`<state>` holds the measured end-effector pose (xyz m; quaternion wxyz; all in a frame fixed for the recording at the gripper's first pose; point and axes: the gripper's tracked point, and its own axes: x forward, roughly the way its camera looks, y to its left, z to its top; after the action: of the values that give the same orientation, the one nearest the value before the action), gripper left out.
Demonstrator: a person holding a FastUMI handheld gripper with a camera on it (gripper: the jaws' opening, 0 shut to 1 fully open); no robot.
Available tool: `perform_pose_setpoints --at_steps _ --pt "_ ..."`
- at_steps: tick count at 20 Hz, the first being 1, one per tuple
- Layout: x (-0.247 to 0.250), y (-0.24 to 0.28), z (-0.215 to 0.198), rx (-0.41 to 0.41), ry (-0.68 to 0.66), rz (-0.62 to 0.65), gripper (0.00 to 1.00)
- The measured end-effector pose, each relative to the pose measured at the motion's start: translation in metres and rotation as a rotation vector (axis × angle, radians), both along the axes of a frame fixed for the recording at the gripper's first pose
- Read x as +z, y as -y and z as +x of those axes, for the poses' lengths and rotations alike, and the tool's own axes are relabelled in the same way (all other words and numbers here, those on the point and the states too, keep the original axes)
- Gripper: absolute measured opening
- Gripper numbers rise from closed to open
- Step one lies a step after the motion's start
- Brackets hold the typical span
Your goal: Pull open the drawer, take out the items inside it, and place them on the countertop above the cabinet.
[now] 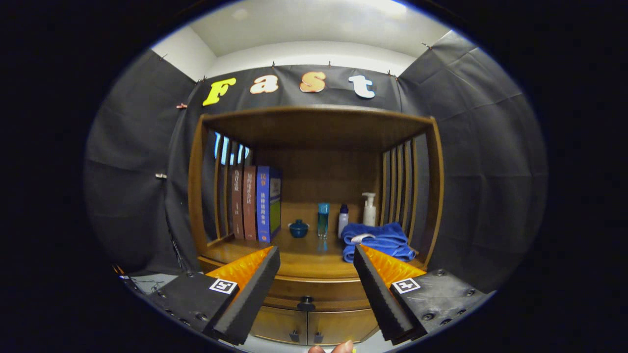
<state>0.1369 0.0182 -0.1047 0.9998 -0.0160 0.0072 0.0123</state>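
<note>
Gripper (pixel 316 255) agape before shut drawer (pixel 314 289)

The wooden countertop (pixel 304 257) of the cabinet carries three upright books (pixel 255 203) at its left. Toward the far middle stand a small blue lidded bowl (pixel 298 229), a tall blue bottle (pixel 323 220), a small white bottle (pixel 343 220) and a pump bottle (pixel 369 209). A folded blue towel (pixel 378 241) lies on the right.
</note>
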Motion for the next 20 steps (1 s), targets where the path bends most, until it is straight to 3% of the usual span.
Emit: perform_pose_setpoints --at_steps 6,13,16,20 --pt "-0.108 -0.006 0.041 0.003 -0.129 0.010 0.99" --pt "-0.179 0.001 0.059 -0.006 -0.255 0.017 0.99" --pt "-0.196 -0.008 0.070 0.019 -0.320 0.058 0.65" --pt "-0.195 -0.005 0.069 0.017 -0.293 0.009 0.41"
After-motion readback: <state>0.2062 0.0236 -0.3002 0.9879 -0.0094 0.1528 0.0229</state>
